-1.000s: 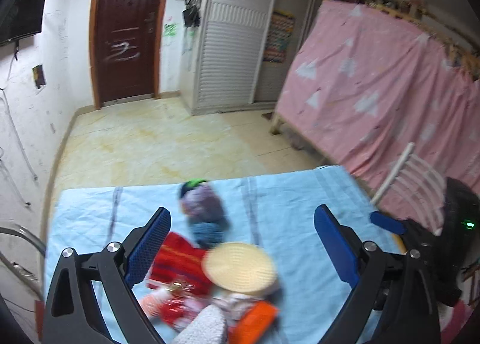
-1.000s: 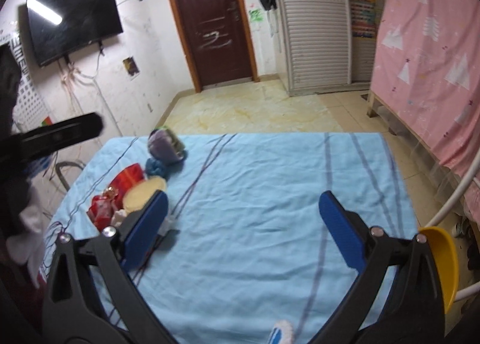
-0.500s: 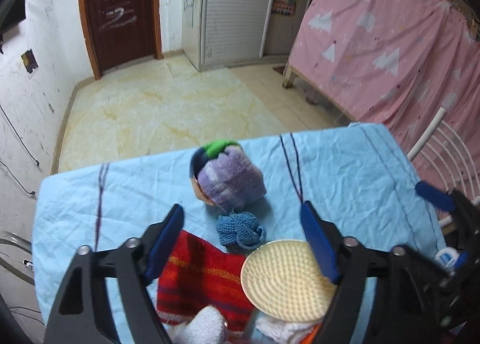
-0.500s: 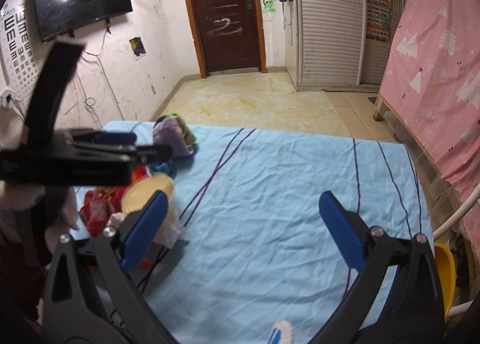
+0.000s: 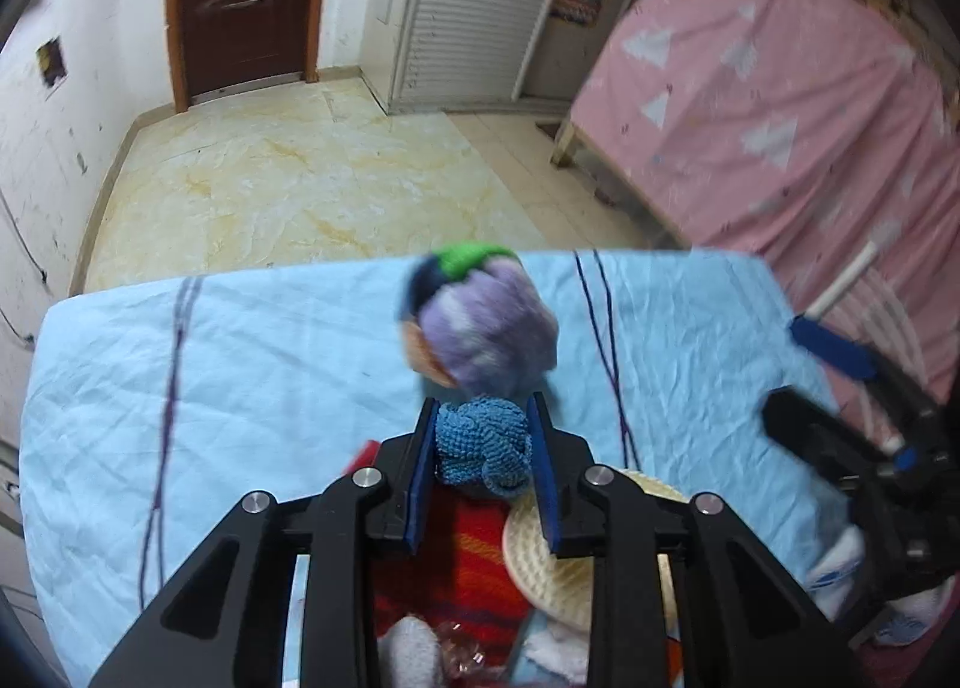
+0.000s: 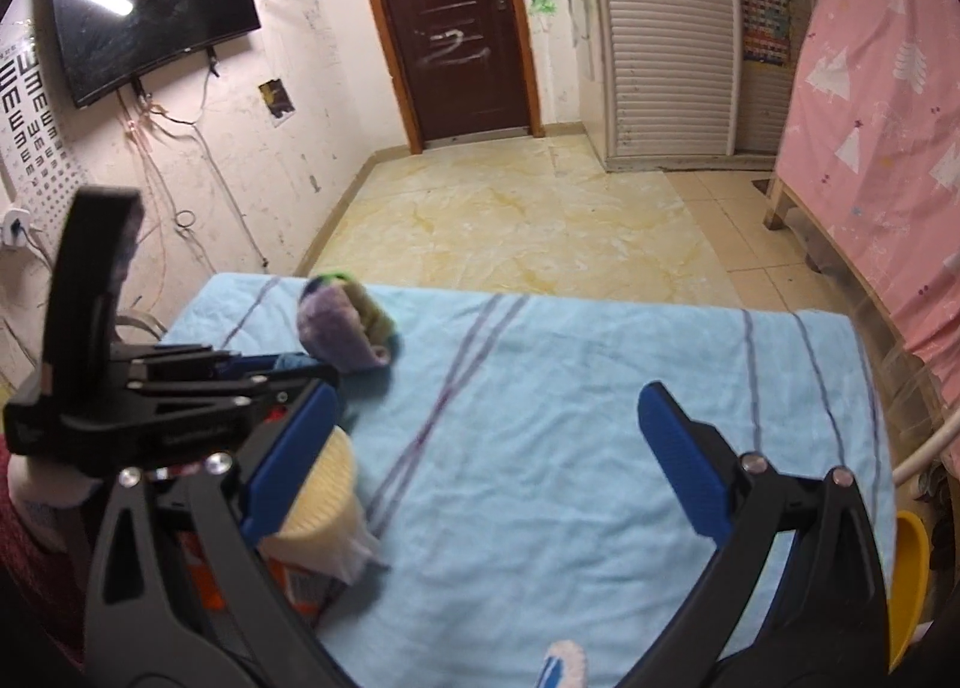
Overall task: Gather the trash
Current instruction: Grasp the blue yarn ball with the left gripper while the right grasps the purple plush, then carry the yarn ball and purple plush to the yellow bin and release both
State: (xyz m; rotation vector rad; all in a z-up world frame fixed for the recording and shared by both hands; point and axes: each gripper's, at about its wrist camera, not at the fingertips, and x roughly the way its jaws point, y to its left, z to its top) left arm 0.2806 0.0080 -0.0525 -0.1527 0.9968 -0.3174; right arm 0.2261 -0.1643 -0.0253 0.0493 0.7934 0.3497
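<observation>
My left gripper (image 5: 482, 436) is shut on a small blue knitted ball (image 5: 483, 451), over a pile at the left of the blue-clothed table (image 5: 240, 364). A purple knitted hat with a green top (image 5: 480, 322) lies just beyond it, also in the right wrist view (image 6: 345, 328). A red striped cloth (image 5: 468, 568) and a round yellow woven lid (image 5: 552, 562) lie under the gripper. My right gripper (image 6: 480, 460) is open and empty above the middle of the table; the left gripper's body (image 6: 150, 388) shows at its left.
An orange packet (image 6: 300, 580) and white wads (image 5: 414, 652) lie in the pile. A white-blue object (image 6: 564, 664) lies at the near edge. A yellow bin (image 6: 906, 586) and white chair rails (image 5: 852, 280) stand right of the table. Pink-draped bed beyond.
My left gripper moved forward and down over the pile and closed on the blue knitted ball. The right gripper stayed open, shifting slightly.
</observation>
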